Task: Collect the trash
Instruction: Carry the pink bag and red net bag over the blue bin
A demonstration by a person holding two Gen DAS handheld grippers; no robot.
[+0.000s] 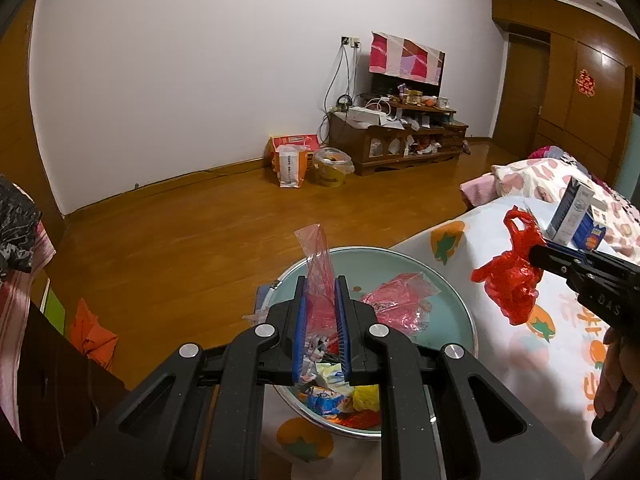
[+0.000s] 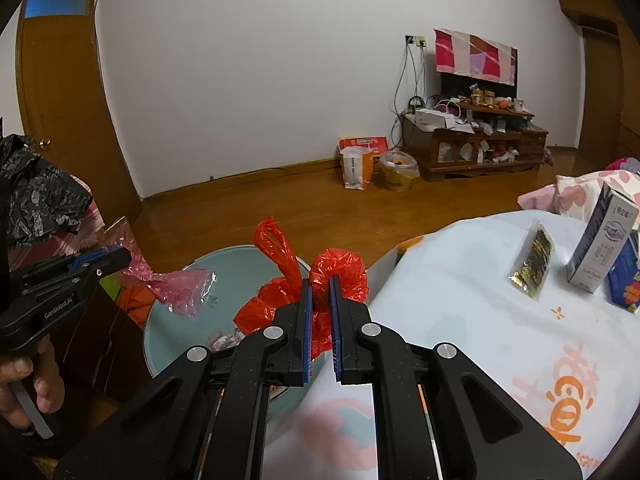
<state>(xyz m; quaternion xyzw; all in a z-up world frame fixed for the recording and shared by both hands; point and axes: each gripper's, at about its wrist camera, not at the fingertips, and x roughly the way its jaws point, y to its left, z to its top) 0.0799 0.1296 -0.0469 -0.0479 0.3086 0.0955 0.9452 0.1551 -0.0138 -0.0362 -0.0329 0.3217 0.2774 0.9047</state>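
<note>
Gripping a pink plastic wrapper (image 1: 318, 276) over the round glass counter (image 1: 452, 292), left gripper (image 1: 320, 320) jaws clenched, right gripper (image 2: 320, 320) jaws grasping red plastic bag (image 2: 340, 272) beside bed (image 2: 480, 320).

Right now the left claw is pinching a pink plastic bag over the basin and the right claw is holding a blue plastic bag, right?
Not quite. The bag in the right claw is red, not blue, as the right wrist view shows. The left claw does pinch a pink plastic bag over the basin.
</note>
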